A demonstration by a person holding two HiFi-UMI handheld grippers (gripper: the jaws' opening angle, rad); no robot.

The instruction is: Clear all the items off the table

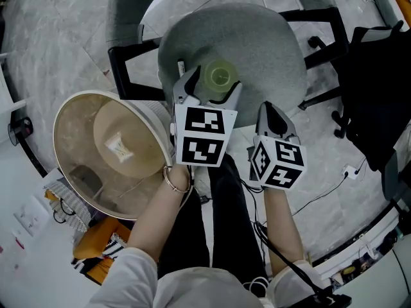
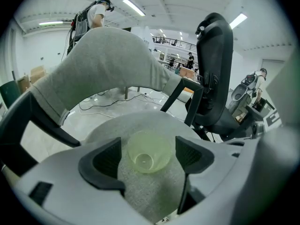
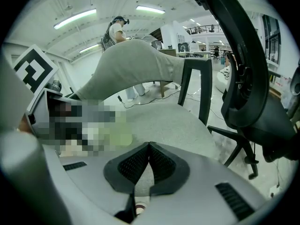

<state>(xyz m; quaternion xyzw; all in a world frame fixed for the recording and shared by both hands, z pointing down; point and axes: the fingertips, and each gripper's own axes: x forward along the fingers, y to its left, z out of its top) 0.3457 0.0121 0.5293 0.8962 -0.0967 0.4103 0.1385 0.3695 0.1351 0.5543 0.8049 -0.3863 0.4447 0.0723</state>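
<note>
A pale green translucent cup stands upright on the grey fabric chair seat. My left gripper is open, one jaw on each side of the cup. In the left gripper view the cup sits between the dark pads with narrow gaps either side, over the seat. My right gripper hovers at the seat's near edge, to the right of the left one. In the right gripper view it is shut with nothing between its pads, and the seat lies ahead.
A large round beige bin stands on the floor at left with a scrap of paper inside. A black office chair is at right, its back close by. Cables run across the floor. A person stands far behind.
</note>
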